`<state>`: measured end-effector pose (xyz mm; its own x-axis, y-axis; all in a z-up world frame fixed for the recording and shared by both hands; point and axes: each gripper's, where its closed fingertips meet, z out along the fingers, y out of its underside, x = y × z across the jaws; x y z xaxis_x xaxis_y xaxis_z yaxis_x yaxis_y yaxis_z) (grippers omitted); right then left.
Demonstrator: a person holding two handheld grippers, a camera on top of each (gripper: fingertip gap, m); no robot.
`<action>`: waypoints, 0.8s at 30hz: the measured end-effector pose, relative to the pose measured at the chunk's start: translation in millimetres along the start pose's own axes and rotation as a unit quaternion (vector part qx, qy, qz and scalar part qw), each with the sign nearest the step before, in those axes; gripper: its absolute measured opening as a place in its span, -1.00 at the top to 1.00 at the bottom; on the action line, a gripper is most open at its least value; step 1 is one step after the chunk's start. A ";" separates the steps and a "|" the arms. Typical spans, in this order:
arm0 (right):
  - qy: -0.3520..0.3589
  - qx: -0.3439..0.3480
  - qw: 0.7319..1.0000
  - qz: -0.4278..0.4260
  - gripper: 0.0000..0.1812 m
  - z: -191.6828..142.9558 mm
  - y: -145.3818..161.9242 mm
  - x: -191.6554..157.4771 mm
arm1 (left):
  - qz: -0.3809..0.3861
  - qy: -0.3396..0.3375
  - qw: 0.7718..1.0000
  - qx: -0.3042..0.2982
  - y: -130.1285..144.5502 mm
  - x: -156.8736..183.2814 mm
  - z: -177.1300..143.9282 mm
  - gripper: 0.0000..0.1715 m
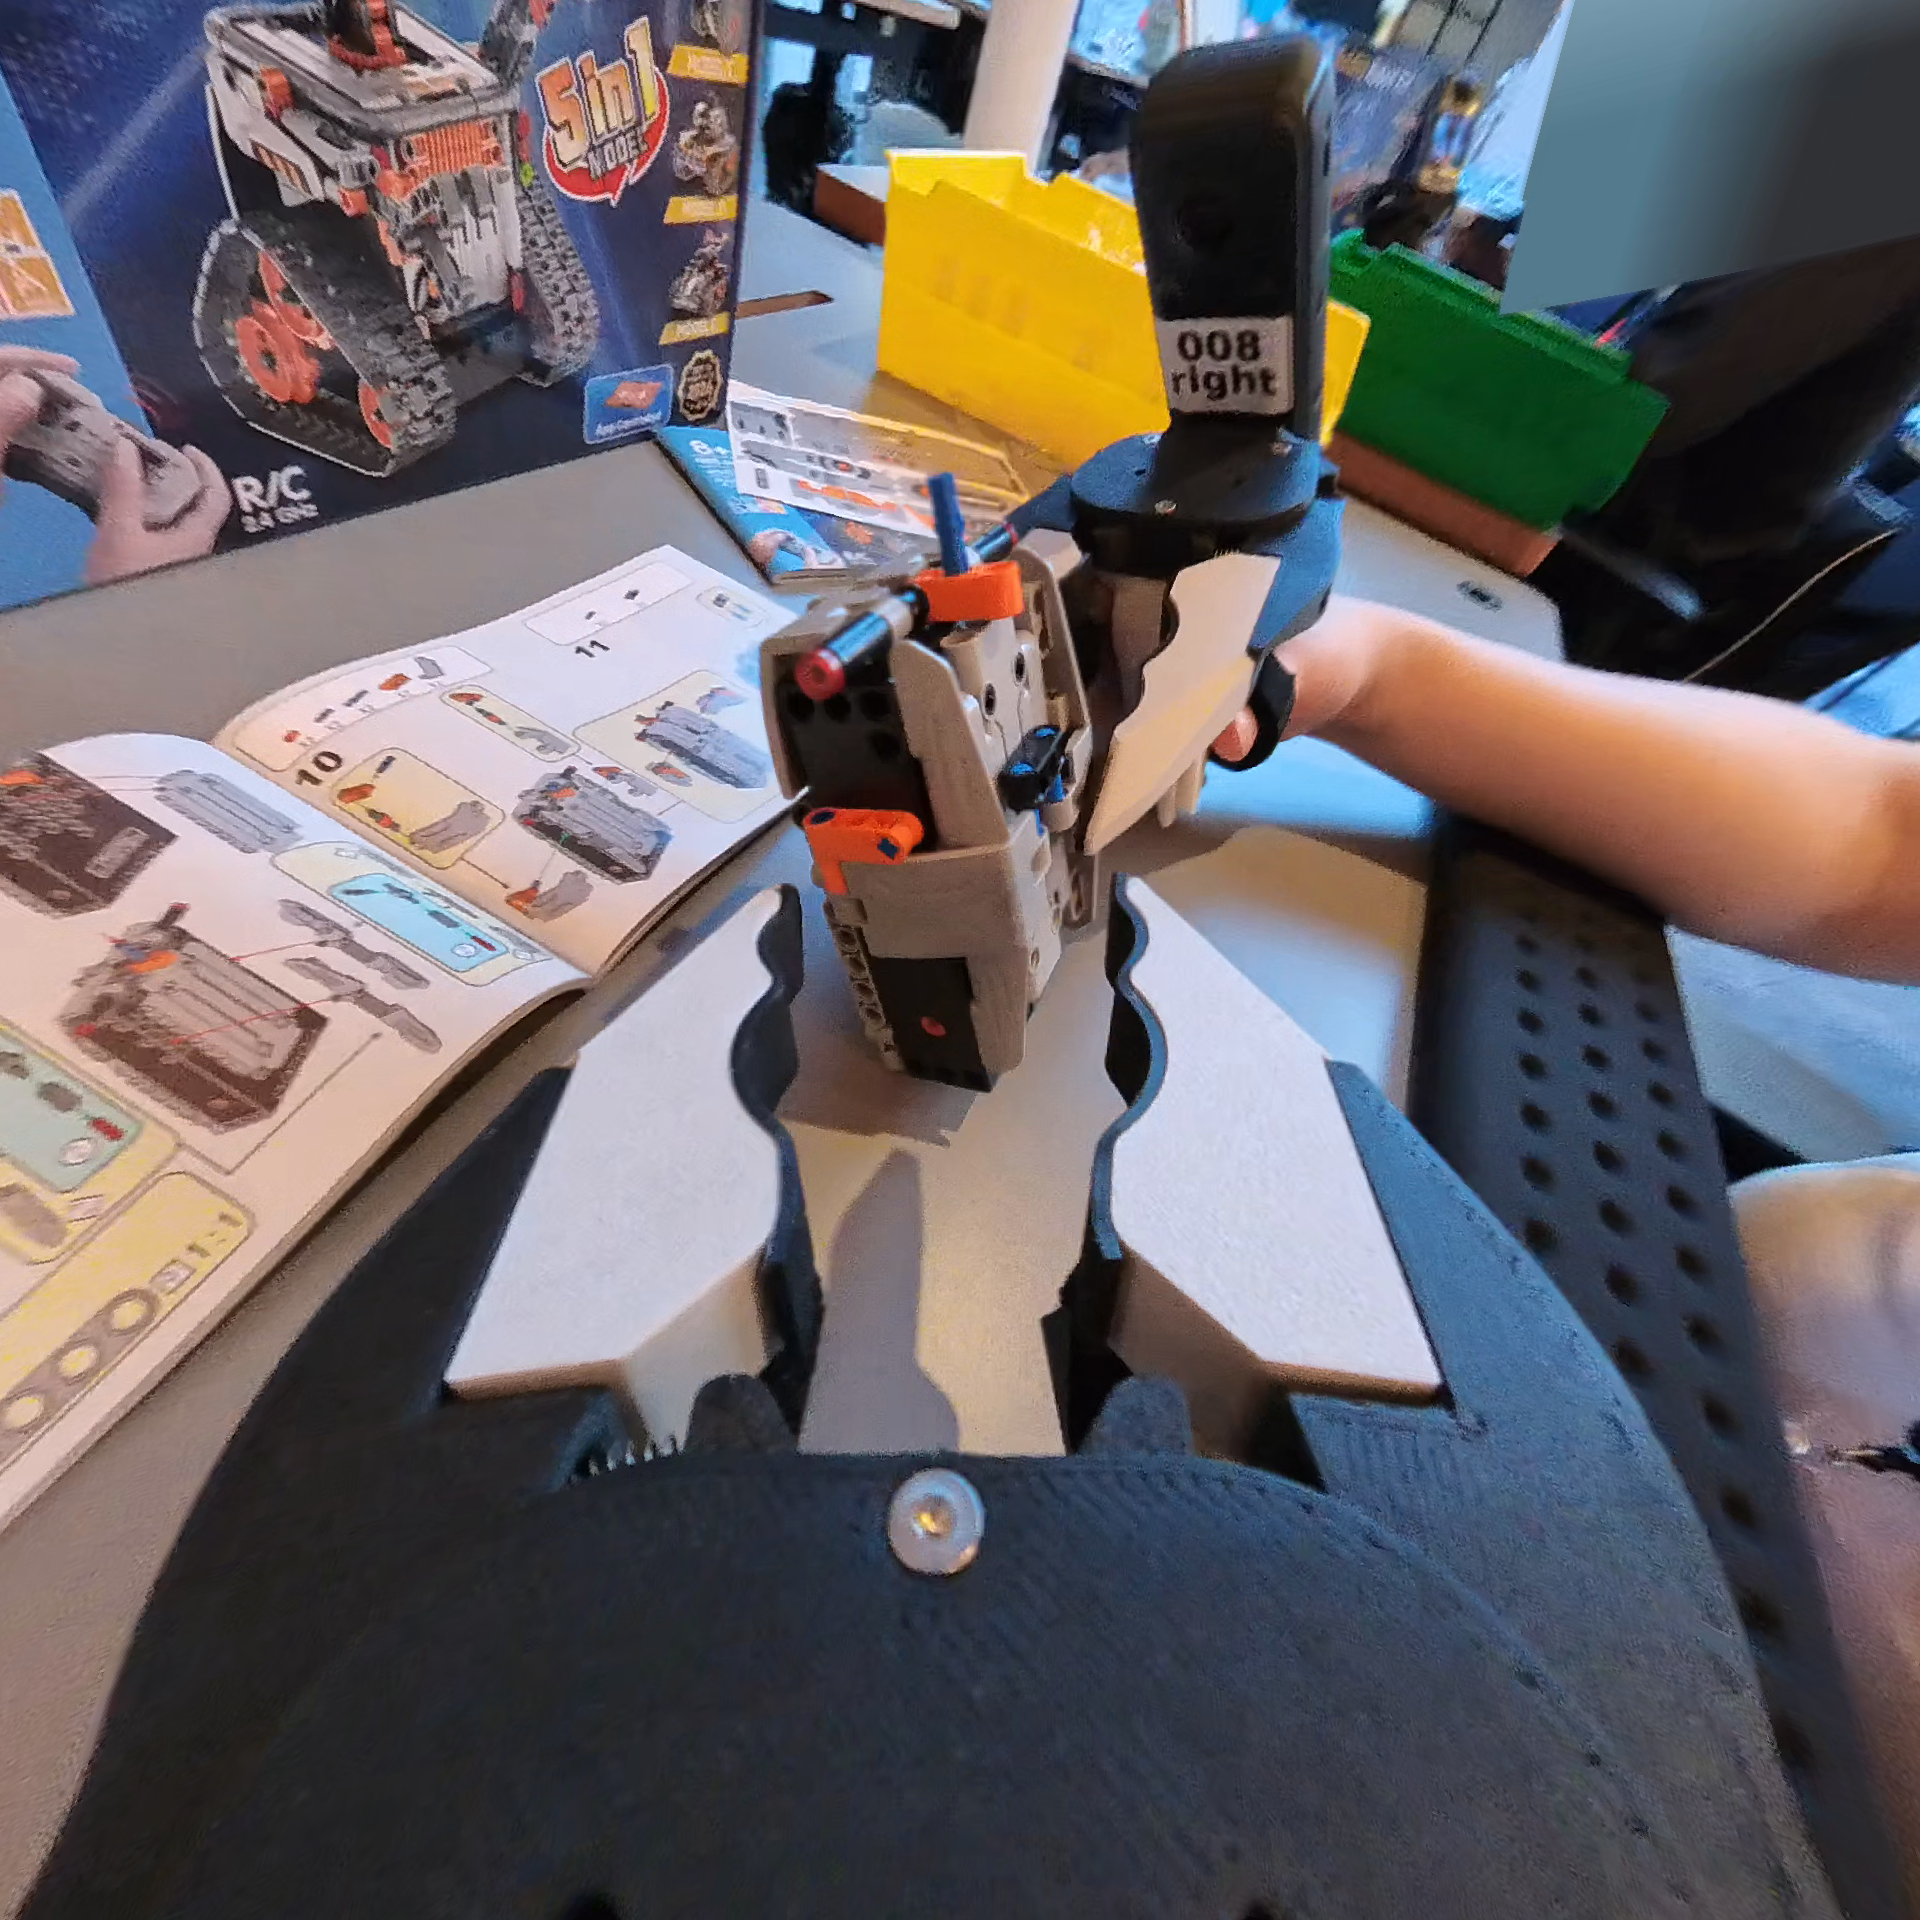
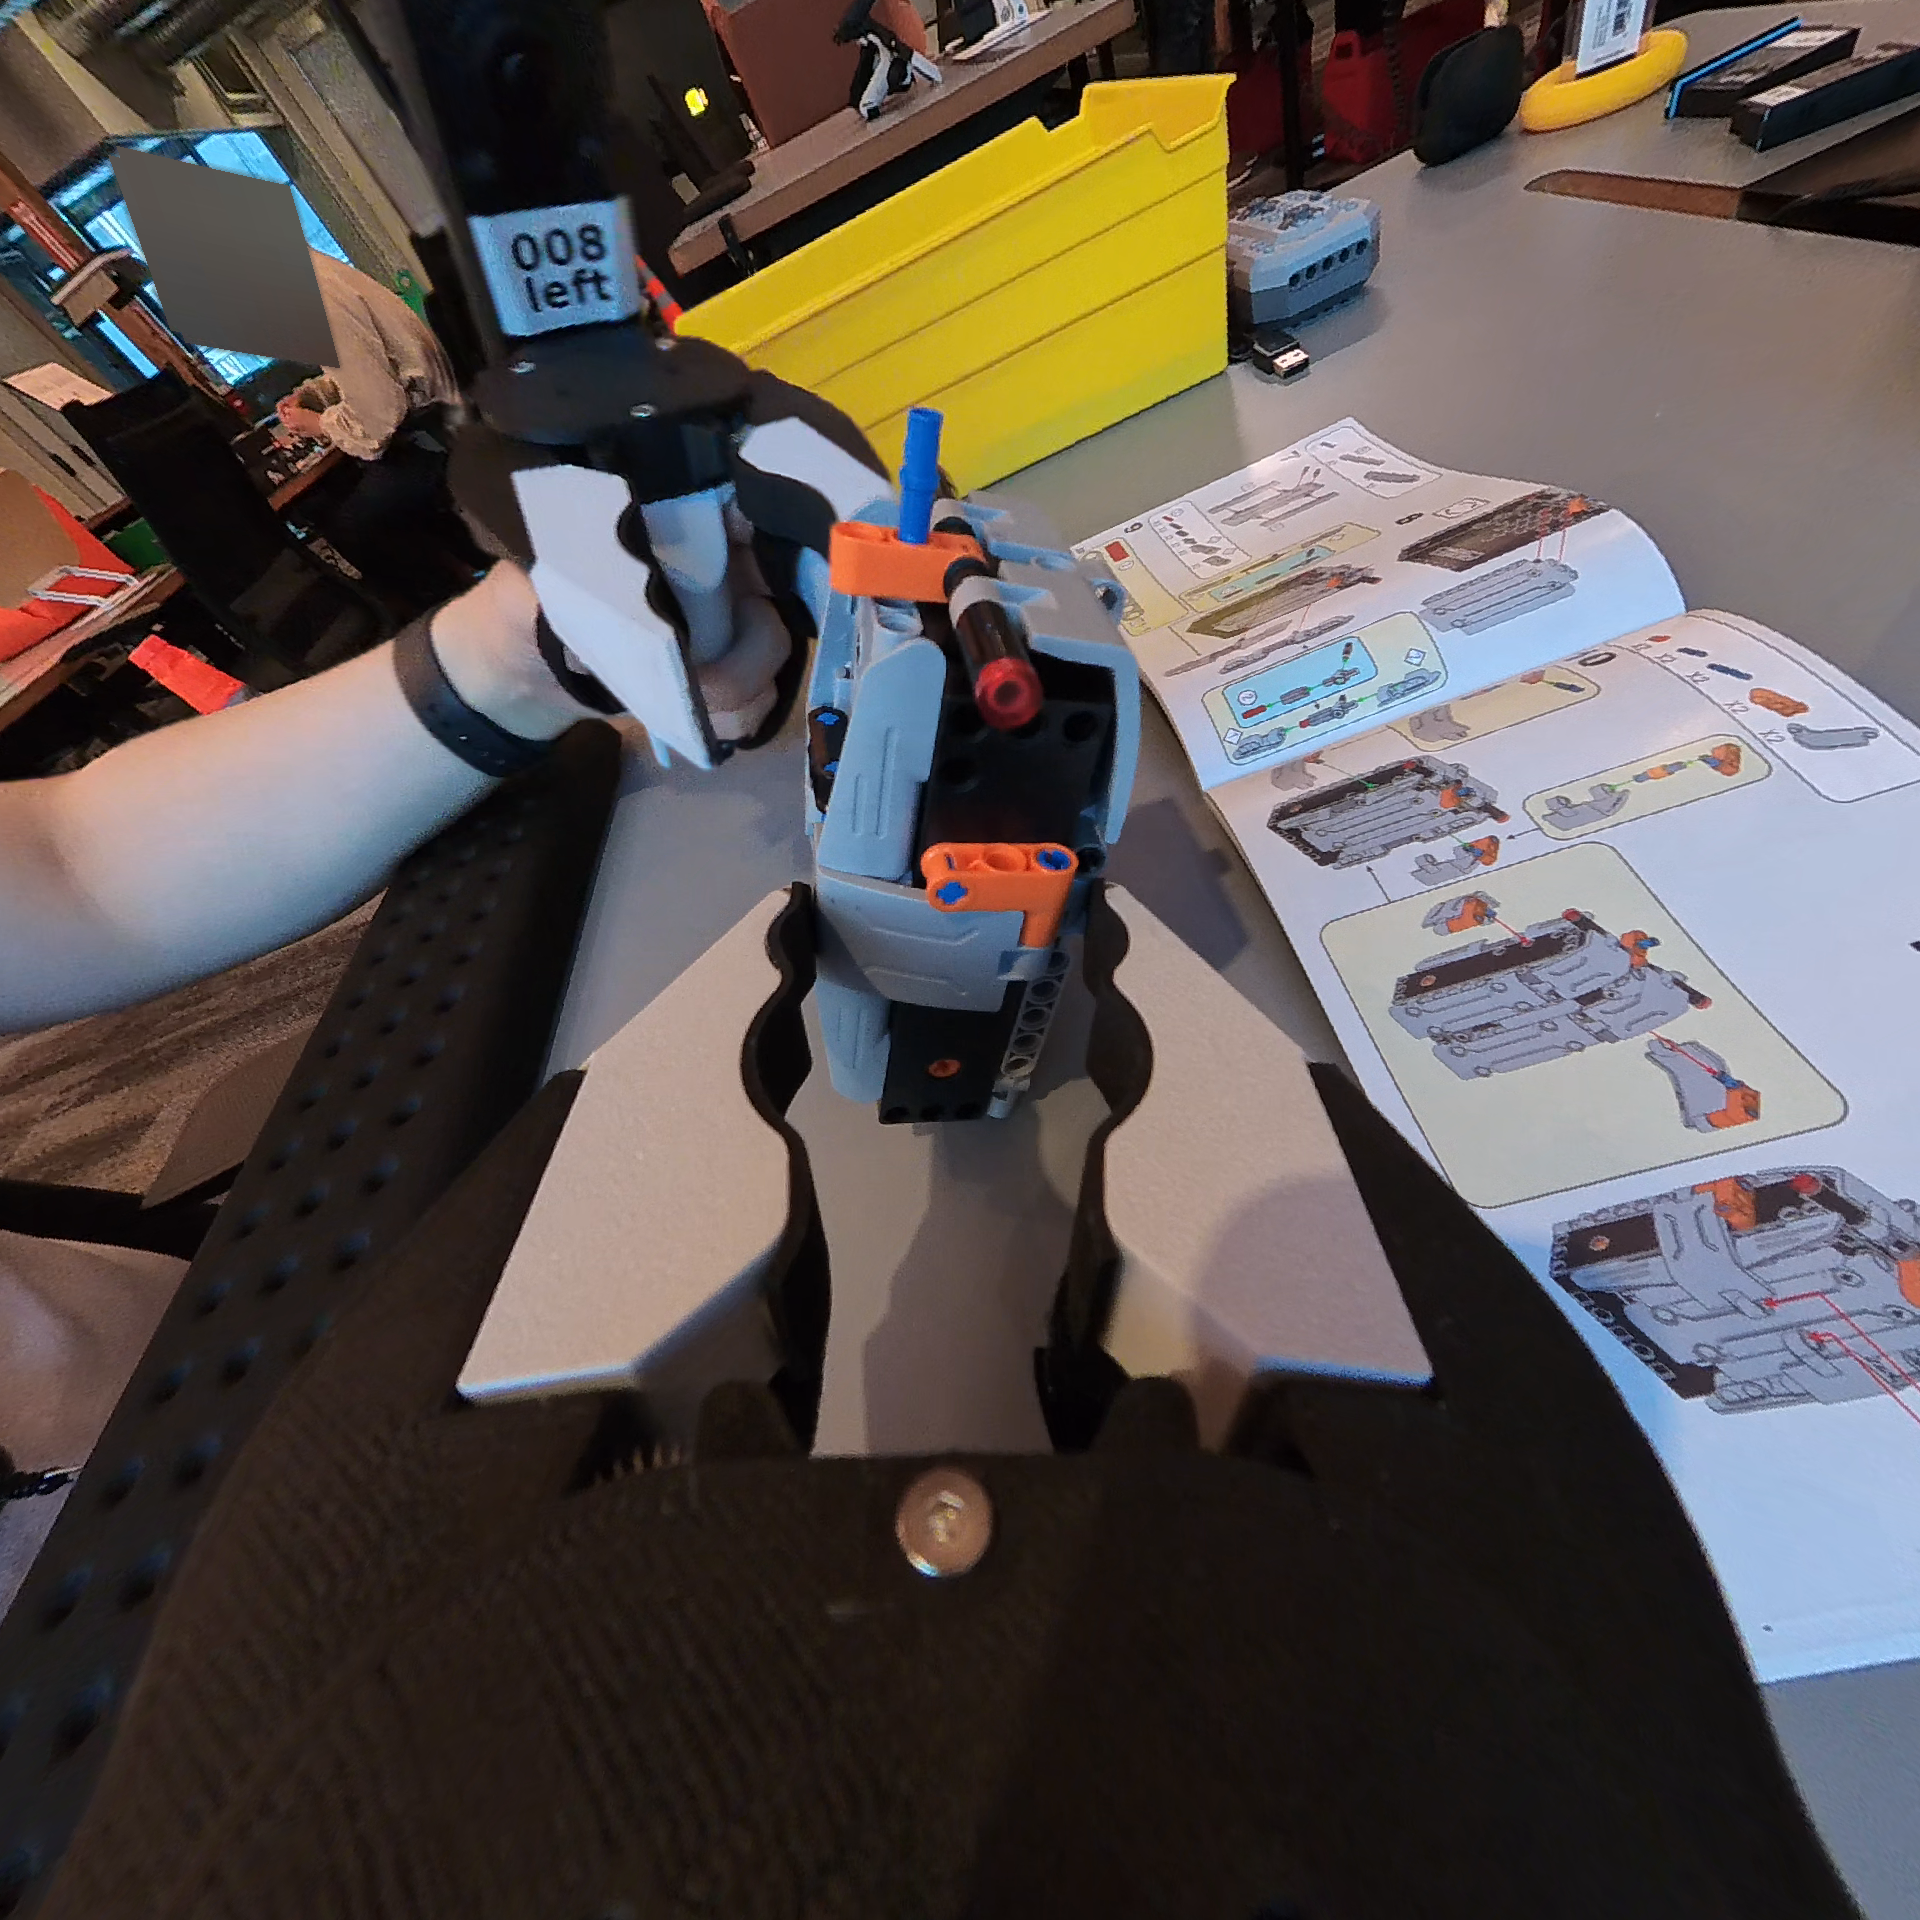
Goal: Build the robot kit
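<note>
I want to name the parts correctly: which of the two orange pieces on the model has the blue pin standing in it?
The upper orange piece, at the model's top; the lower orange piece has none.

An open instruction booklet (image 1: 343, 894) (image 2: 1558, 935) is laid flat on the grey desk (image 1: 364, 582) (image 2: 1558, 343), its pages filled with coloured assembly diagrams. Behind it, in the left wrist view, a large blue toy box (image 1: 364, 260) printed with a tracked vehicle is stood upright. A smaller leaflet (image 1: 831, 478) is seen lying just beside the box. A yellow plastic bin (image 1: 997, 301) (image 2: 987, 281) is set farther back, with a green bin (image 1: 1486, 405) next to it. In the right wrist view a grey block with ports (image 2: 1299, 255) is placed near the yellow bin, a small black plug (image 2: 1280, 361) just in front of it. A yellow ring (image 2: 1600, 78) and flat black boxes (image 2: 1787, 62) are seen at the far edge.
</note>
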<state>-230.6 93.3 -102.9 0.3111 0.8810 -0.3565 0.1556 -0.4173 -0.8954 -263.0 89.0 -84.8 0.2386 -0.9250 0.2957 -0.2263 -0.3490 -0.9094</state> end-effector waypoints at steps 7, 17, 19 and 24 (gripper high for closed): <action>-0.004 0.002 1.000 -0.005 0.43 0.3 -0.2 -1.1 | -0.007 0.031 0.999 -0.040 13.8 -0.3 16.9 0.34; -0.021 0.009 1.000 0.015 0.40 -1.0 -0.3 -3.0 | -0.021 0.016 0.999 -0.026 12.5 -4.5 18.6 0.48; -0.031 0.013 0.999 0.022 0.37 -1.5 -1.0 -5.2 | -0.018 0.016 0.999 -0.026 12.8 -4.1 18.3 0.48; -0.049 0.019 0.998 0.039 0.38 -3.4 -2.3 -6.8 | -0.016 0.018 0.999 -0.026 13.4 -3.2 17.8 0.48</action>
<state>-229.9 87.5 -97.5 0.2267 0.8647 -0.4482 0.0993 -0.4783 -0.8726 -250.0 90.0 -103.2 0.2128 -0.9175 0.3359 -0.2685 -0.3855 -0.8828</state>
